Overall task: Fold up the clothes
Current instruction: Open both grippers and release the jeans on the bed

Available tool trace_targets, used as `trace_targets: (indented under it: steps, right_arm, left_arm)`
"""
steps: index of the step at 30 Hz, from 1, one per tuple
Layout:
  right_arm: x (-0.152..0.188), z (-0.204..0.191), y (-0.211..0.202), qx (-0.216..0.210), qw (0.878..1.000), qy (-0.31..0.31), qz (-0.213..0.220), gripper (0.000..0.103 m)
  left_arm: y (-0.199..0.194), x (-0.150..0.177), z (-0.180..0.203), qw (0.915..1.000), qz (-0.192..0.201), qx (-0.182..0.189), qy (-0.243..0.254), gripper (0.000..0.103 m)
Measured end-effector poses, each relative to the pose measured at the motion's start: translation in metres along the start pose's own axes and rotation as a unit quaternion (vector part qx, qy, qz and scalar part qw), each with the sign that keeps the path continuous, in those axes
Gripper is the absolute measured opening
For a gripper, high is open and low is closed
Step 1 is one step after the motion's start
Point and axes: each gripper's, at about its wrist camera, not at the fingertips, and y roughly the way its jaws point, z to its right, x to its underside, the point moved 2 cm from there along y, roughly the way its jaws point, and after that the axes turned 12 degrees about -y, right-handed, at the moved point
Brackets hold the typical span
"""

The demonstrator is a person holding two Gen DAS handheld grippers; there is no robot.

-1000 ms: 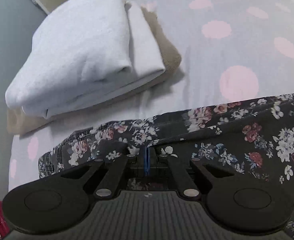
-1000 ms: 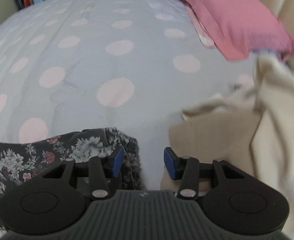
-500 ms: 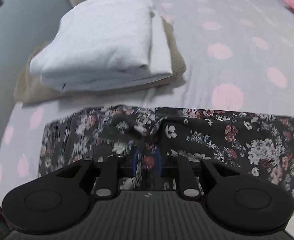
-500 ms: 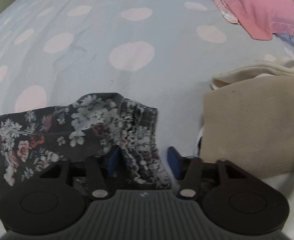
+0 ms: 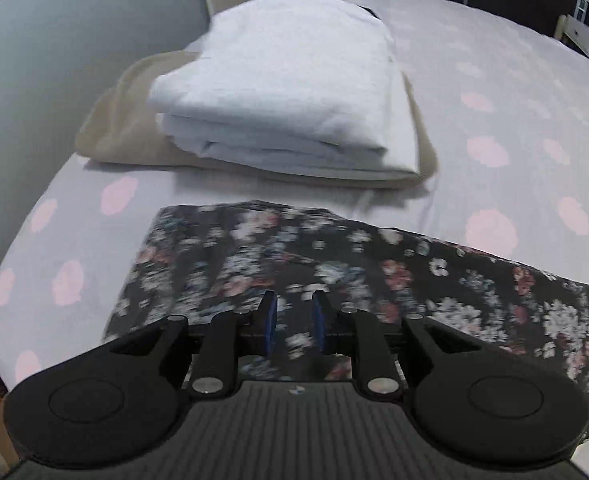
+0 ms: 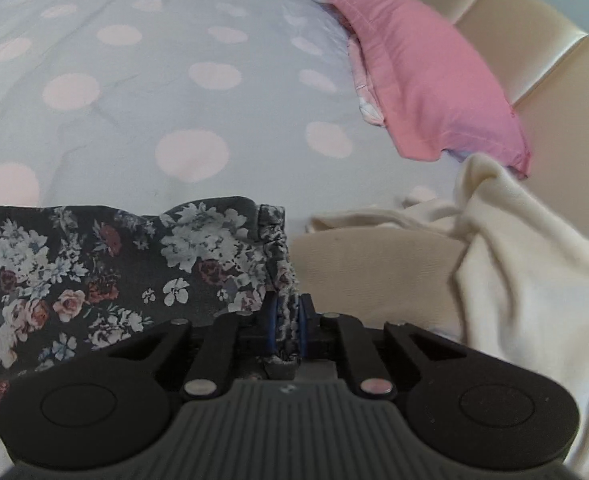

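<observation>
A dark floral garment [image 5: 334,264] lies spread flat on the dotted bed sheet [image 5: 514,100]. My left gripper [image 5: 293,312] hovers over its left part, open by a narrow gap, with nothing pinched between the blue pads. In the right wrist view the same floral garment [image 6: 114,264] ends in a gathered hem. My right gripper [image 6: 286,312] is closing its jaws on that hem, and the pads press the cloth between them.
A folded white stack [image 5: 294,80] sits on a folded beige piece [image 5: 126,128] near the bed's far left edge by a grey wall [image 5: 54,60]. Right of the hem lie a beige ribbed garment [image 6: 374,272], a cream garment [image 6: 514,280] and a pink pillow [image 6: 422,72].
The left gripper let go of the floral cloth, then lifted and pulled back from it. The right gripper slid onto the hem and closed on it.
</observation>
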Motion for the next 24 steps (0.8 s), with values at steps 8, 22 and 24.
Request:
trace_targets:
  steps: [8, 22, 24]
  right_arm:
    - [0.0, -0.003, -0.02, 0.005, 1.0, -0.004, 0.027, 0.052]
    - [0.009, -0.116, -0.081, -0.134, 0.987, -0.059, 0.067, 0.067]
    - [0.011, -0.135, -0.084, -0.147, 0.984, -0.077, 0.067, 0.067]
  left_arm:
    - [0.001, -0.013, -0.062, 0.9982, 0.011, -0.031, -0.051, 0.017]
    - [0.047, 0.008, -0.164, 0.9783, -0.029, -0.083, -0.188, 0.049]
    - [0.06, 0.016, -0.176, 0.9702, -0.052, -0.062, -0.228, 0.05]
